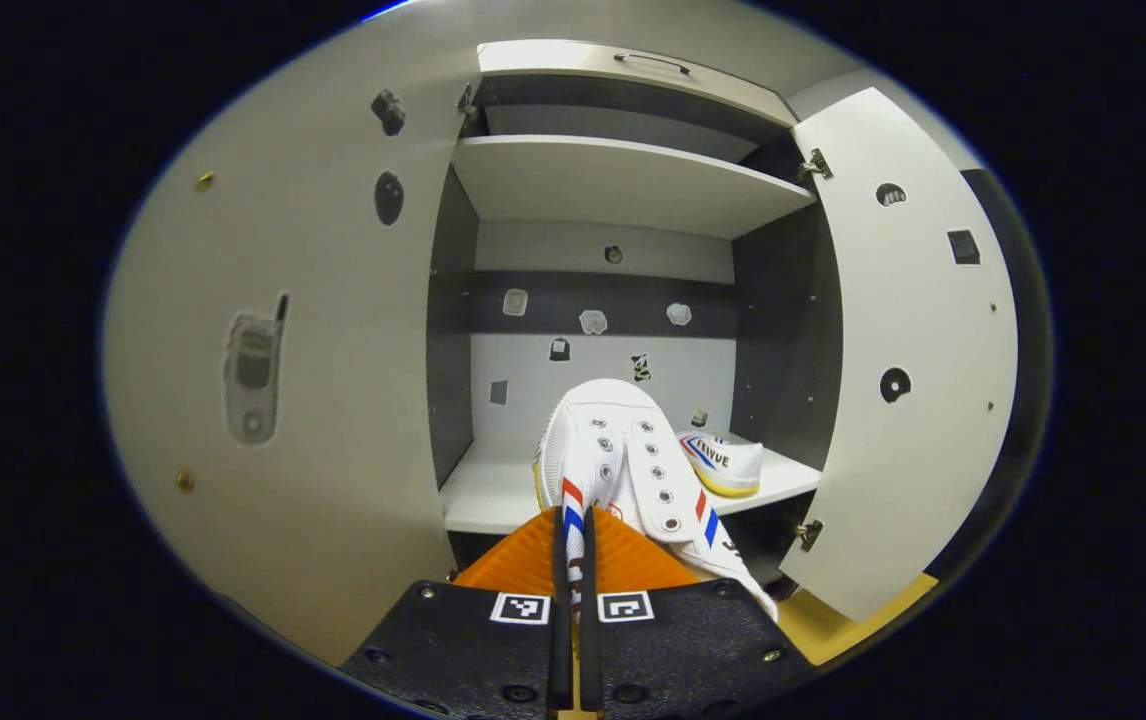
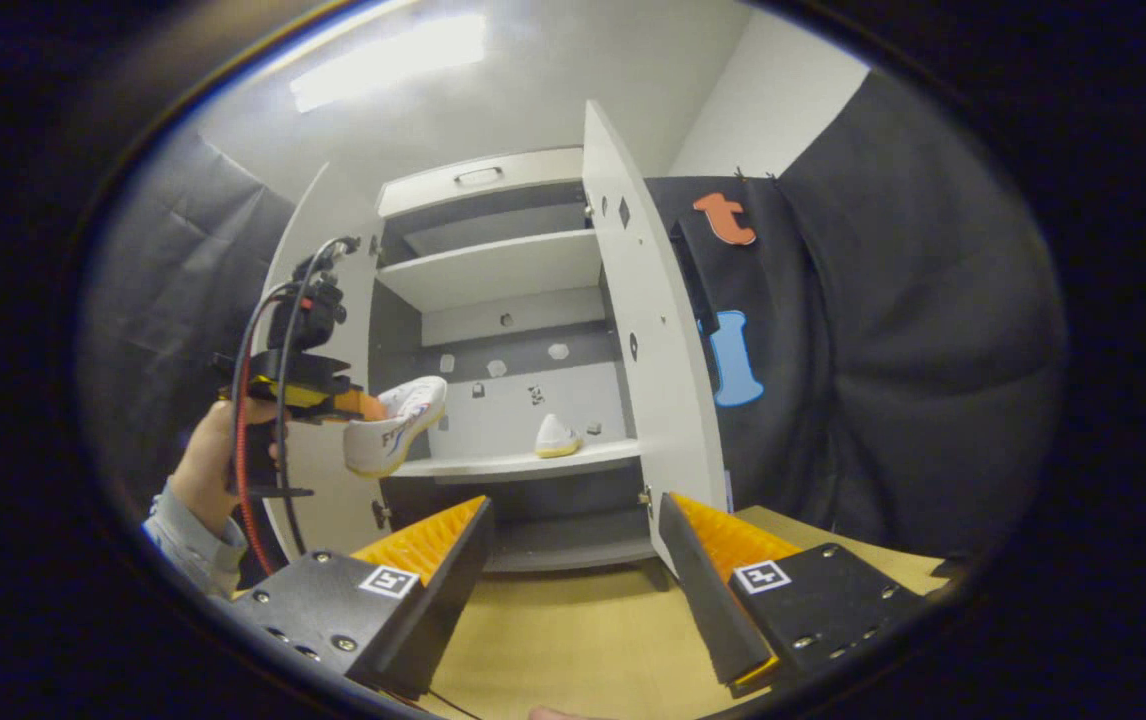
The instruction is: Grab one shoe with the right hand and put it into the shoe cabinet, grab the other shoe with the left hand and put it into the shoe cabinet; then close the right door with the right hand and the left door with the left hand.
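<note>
The left gripper (image 1: 573, 560), fingers pressed together on the heel collar of the second shoe (image 1: 623, 470), carries it toe-first toward the shoe cabinet (image 2: 493, 270). The first shoe (image 1: 723, 462) rests near the right edge of the lower shelf (image 1: 493, 495). The right gripper (image 2: 573, 545) hangs wide apart, empty. Both doors stand open.
</note>
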